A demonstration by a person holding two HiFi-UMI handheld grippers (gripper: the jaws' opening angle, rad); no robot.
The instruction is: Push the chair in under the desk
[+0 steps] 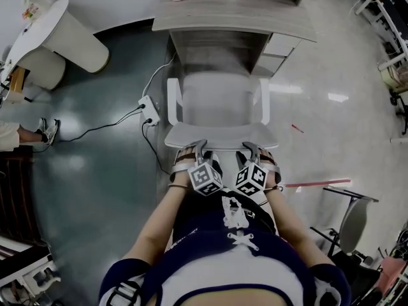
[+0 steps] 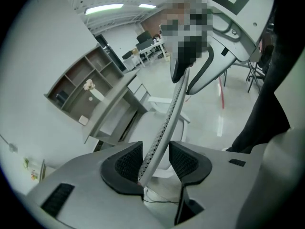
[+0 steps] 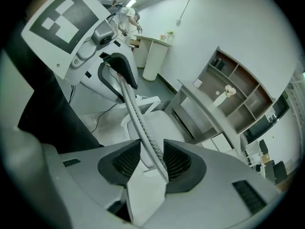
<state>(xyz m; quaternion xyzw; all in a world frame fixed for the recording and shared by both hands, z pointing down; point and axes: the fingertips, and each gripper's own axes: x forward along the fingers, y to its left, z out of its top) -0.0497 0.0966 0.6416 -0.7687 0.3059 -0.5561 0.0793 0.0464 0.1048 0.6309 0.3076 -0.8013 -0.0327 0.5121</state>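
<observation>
**Head view.** The chair (image 1: 220,101) was seen drawn up close to the desk (image 1: 236,14), its seat turned toward the knee space. The left gripper (image 1: 194,155) and right gripper (image 1: 252,153) were set side by side at the top edge of the backrest (image 1: 220,134).

**Left gripper view.** The jaws were spread. The thin perforated backrest edge passed between the pads, with a gap shown on either side.

**Right gripper view.** The jaws were likewise spread about the backrest edge, which lay close beside one pad and was not pinched.
</observation>
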